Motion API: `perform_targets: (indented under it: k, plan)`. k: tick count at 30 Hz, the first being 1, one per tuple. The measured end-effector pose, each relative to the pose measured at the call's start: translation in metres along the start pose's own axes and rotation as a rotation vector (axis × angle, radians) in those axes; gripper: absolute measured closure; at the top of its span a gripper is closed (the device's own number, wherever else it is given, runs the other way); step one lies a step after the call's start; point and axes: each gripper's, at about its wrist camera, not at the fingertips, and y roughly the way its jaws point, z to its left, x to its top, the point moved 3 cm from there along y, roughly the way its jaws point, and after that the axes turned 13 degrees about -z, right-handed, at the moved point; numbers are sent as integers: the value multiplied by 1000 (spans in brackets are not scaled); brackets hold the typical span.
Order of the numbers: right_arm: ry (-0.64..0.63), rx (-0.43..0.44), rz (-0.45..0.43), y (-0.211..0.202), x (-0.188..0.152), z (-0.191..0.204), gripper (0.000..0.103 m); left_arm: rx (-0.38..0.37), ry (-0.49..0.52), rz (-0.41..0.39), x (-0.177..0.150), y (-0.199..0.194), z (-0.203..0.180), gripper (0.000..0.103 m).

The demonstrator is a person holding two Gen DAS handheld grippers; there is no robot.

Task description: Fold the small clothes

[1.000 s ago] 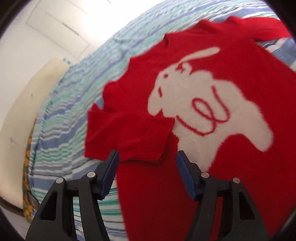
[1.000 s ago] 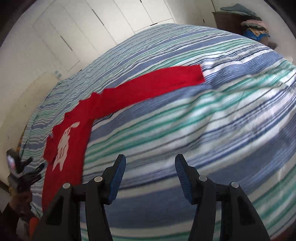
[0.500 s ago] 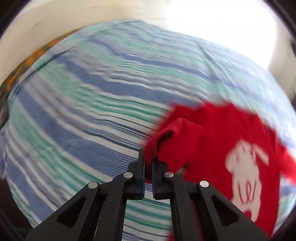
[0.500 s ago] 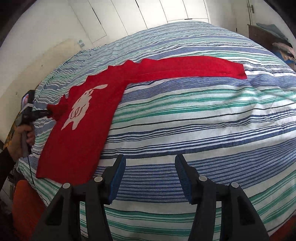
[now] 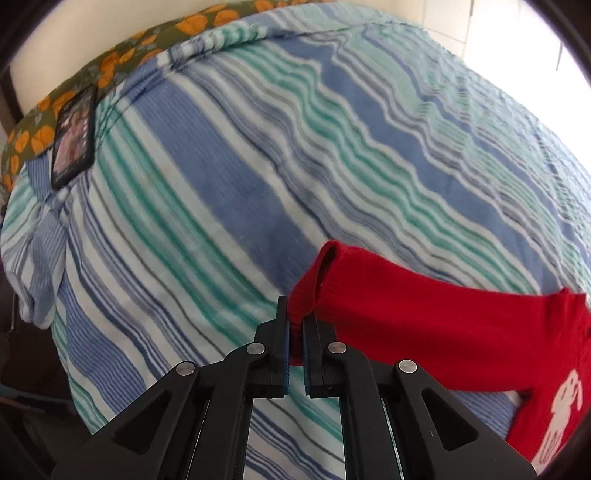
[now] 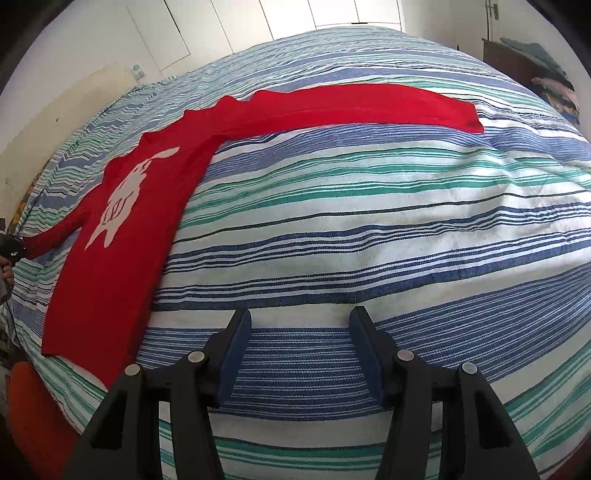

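Note:
A red sweater (image 6: 110, 258) with a white rabbit design lies flat on the striped bed cover (image 6: 369, 236). One sleeve (image 6: 354, 105) stretches out far to the right. My left gripper (image 5: 294, 332) is shut on the cuff of the other sleeve (image 5: 424, 325) and holds it pulled out straight to the left; it also shows at the left edge of the right wrist view (image 6: 11, 251). My right gripper (image 6: 300, 350) is open and empty, low over the bed near its front edge, well right of the sweater's body.
A phone (image 5: 72, 144) lies on the bed's far left corner beside an orange-patterned fabric (image 5: 110, 62). White wardrobe doors (image 6: 295, 18) stand behind the bed. A dark dresser with piled clothes (image 6: 535, 70) stands at the right.
My left gripper closed on the folded-in sleeve cuff and pulled it out to the left, so the sleeve now lies straight. My right gripper stayed open and shifted slightly.

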Motion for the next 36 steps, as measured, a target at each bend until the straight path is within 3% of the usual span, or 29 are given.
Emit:
perform_targets:
  k: [4,8,11,12,13,15,17,22,26,31,34,36]
  plan:
    - [-6,-7,0,1,-1,0,47,63,-53,71,-17,22,22,100]
    - [-22,-15,5,4,-3,1,47,81,-102,149,-35,43,33,100]
    - [-24,-17,4,4,-4,1,47,71,-112,173,-40,51,34,92]
    - [-27,-18,5,4,-4,1,47,52,-151,179,-40,49,39,85]
    - [-30,-21,6,5,-4,2,46,38,-190,187,-40,46,45,60]
    - [-35,-25,6,5,-4,2,41,-8,-296,185,-40,34,66,23]
    - [-39,-21,5,5,-5,4,31,-38,-339,134,-43,11,81,20]
    - [-63,-27,0,7,-7,9,26,-163,-153,103,-70,-42,67,22]
    - [-54,-25,6,4,-6,9,26,-357,40,110,-114,-104,6,22]
    - [-75,-8,-17,-18,3,23,26,-590,200,115,-176,-184,-65,22]
    - [-152,60,-44,-40,11,57,26,-656,319,91,-213,-212,-105,22]
    - [-206,179,-50,-53,12,94,26,-658,388,104,-241,-219,-120,27]
